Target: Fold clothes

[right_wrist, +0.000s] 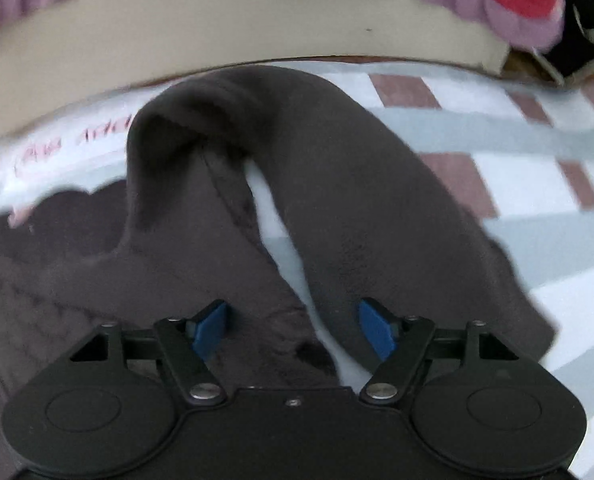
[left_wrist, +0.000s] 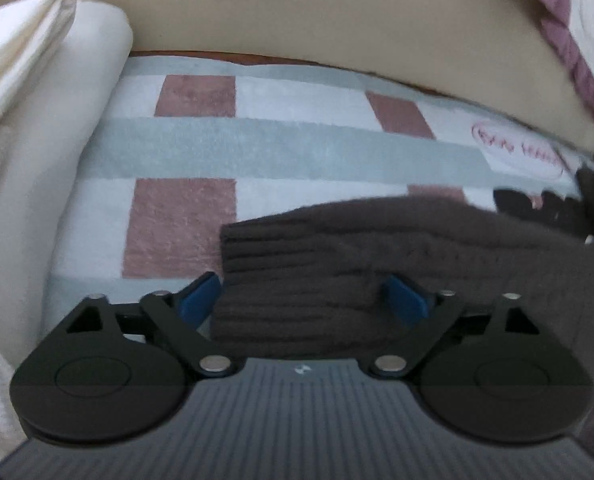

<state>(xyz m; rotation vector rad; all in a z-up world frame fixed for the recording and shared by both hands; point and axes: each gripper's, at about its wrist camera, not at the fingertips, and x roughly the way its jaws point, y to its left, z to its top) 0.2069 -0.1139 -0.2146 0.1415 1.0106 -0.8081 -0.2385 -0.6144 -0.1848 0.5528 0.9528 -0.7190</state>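
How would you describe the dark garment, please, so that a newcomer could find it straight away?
Start from the checked blanket of pale blue, white and dusty pink squares that covers the surface. On it lies the dark brown knitted sweater, its ribbed hem nearest the left gripper. It is the only dark, ribbed item; the folded cloth at the blanket's left edge is cream white.

A sweater is lying on a blanket between the left gripper's spread fingers, its sleeve reaching ahead of the right gripper, folded cloth sitting to the left.
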